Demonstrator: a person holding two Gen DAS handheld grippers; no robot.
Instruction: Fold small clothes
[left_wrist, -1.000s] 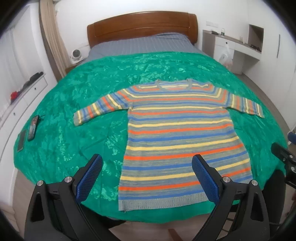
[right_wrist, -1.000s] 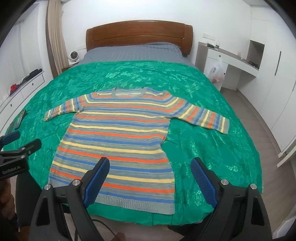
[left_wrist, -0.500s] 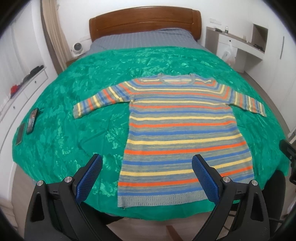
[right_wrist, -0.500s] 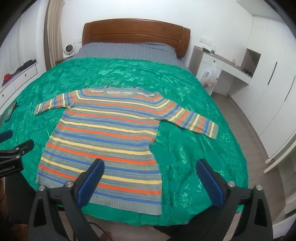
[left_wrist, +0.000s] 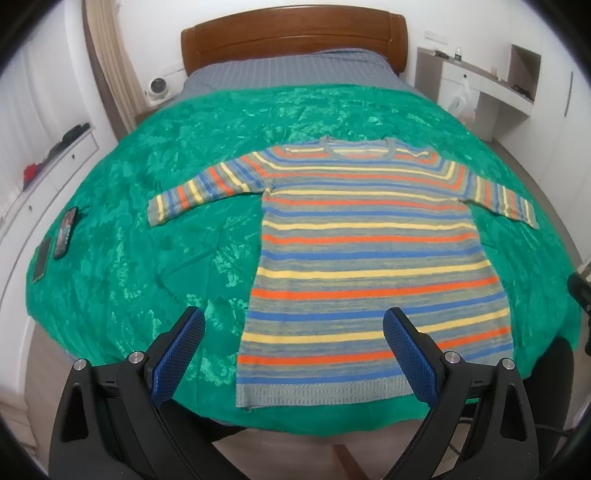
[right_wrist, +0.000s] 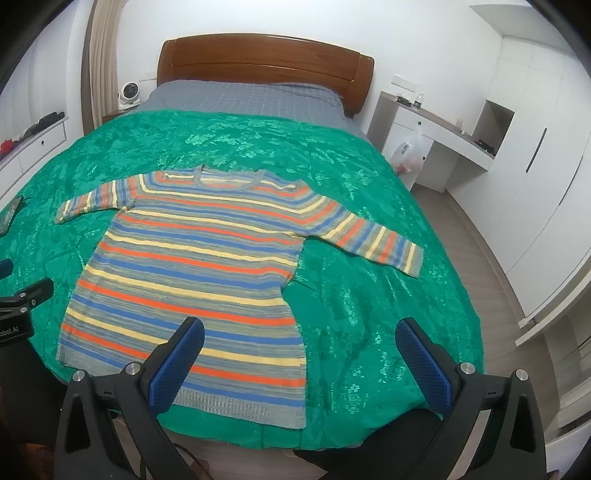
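One striped sweater (left_wrist: 369, 258) (right_wrist: 192, 266) is lying flat on the green bedspread (left_wrist: 147, 258); left tool (left_wrist: 293, 334) and right tool (right_wrist: 300, 341) are hovering wide, empty.

We look from the foot of the bed toward the wooden headboard (left_wrist: 293, 35) in both views, from above the near edge. Our left camera faces it almost squarely; our right camera sits further right, angled leftward. Both share the striped sweater (left_wrist: 369, 258) (right_wrist: 195, 266).

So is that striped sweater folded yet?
No, the sweater is fully spread: both sleeves stretched out sideways, hem flat on the green bedspread.
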